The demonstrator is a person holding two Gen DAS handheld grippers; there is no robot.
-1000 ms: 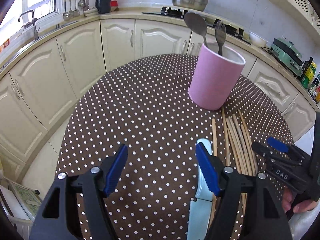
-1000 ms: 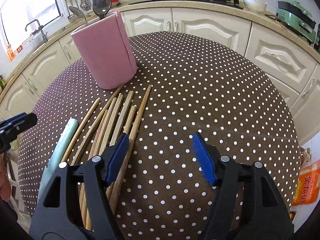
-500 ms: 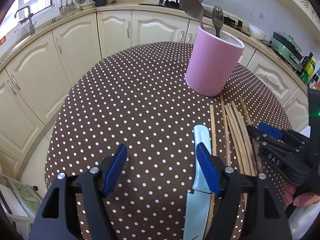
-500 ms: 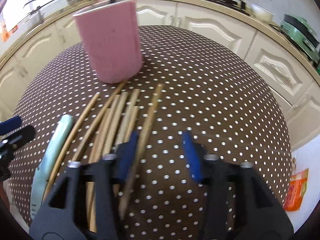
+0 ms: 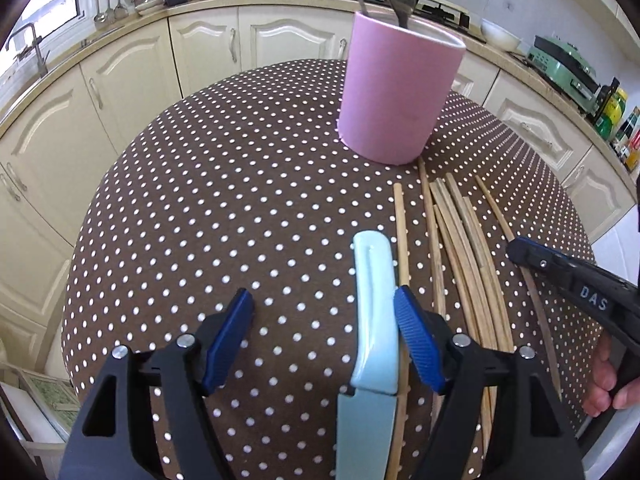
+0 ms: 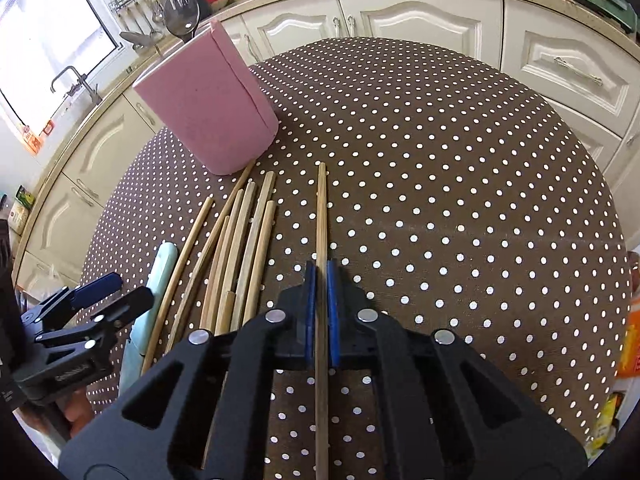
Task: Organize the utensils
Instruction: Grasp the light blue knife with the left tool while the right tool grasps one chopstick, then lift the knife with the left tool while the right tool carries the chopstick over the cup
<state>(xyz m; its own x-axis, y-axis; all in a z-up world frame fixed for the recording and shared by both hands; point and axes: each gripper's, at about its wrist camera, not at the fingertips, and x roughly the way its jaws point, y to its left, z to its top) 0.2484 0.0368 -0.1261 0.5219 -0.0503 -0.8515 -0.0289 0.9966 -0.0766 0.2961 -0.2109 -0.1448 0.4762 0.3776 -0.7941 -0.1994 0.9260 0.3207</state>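
right wrist view: the right gripper [image 6: 321, 280] has its blue pads clamped on one long wooden chopstick [image 6: 321, 216], which points forward past the loose wooden chopsticks [image 6: 240, 240] to its left. left wrist view: the left gripper [image 5: 324, 312] stands wide apart, its right pad touching the pale blue knife handle [image 5: 374, 280]; the pink cylindrical holder [image 5: 396, 96] stands ahead.

I see a round table [image 6: 460, 152] under a brown white-dotted cloth. Ahead of my right fingers stands a pink holder [image 6: 208, 104]; bamboo chopsticks [image 6: 244, 240] lie left of them, a pale blue knife [image 5: 372, 320] beside my left gripper's right finger.
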